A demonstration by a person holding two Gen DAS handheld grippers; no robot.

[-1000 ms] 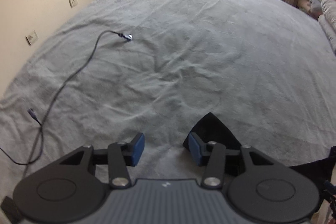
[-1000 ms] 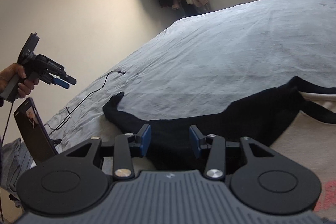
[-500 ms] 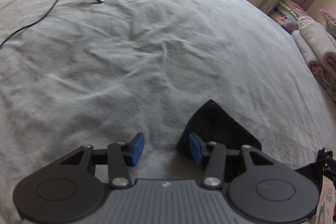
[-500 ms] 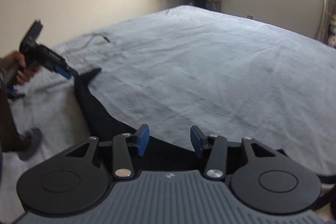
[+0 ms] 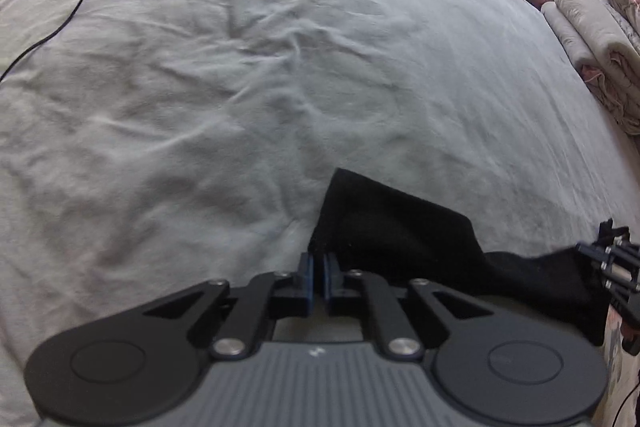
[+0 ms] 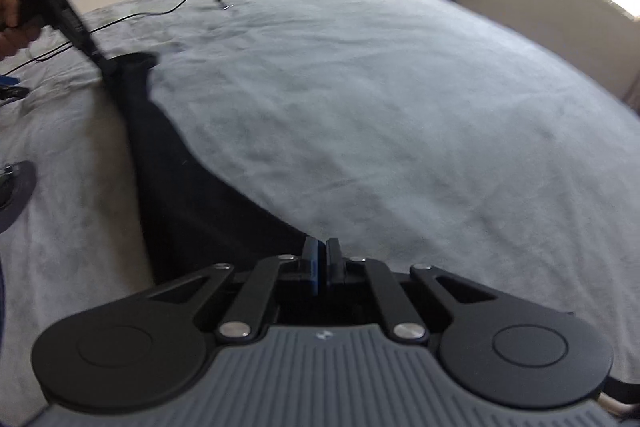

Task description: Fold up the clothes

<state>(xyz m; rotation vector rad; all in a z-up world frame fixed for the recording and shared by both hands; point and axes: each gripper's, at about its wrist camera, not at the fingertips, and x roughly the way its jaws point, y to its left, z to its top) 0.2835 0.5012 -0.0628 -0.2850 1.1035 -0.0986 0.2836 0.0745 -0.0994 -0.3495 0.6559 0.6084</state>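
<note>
Left gripper (image 5: 316, 269) has its blue pads pinched together on one corner of the black garment (image 5: 400, 227); right gripper (image 6: 321, 259) is clamped on the other end. The dark cloth stretches between them along the near edge of the grey bedspread (image 5: 240, 87). A charging cable (image 5: 80, 3) lies well apart.

Garment (image 5: 392, 227): plain black. Bed cover (image 5: 200, 87): uniform pale grey, unpatterned. My fingers (image 5: 307, 277): black with blue pads. Cable (image 5: 80, 3): black. Stacked bedding (image 5: 592, 39): grey and pink.
</note>
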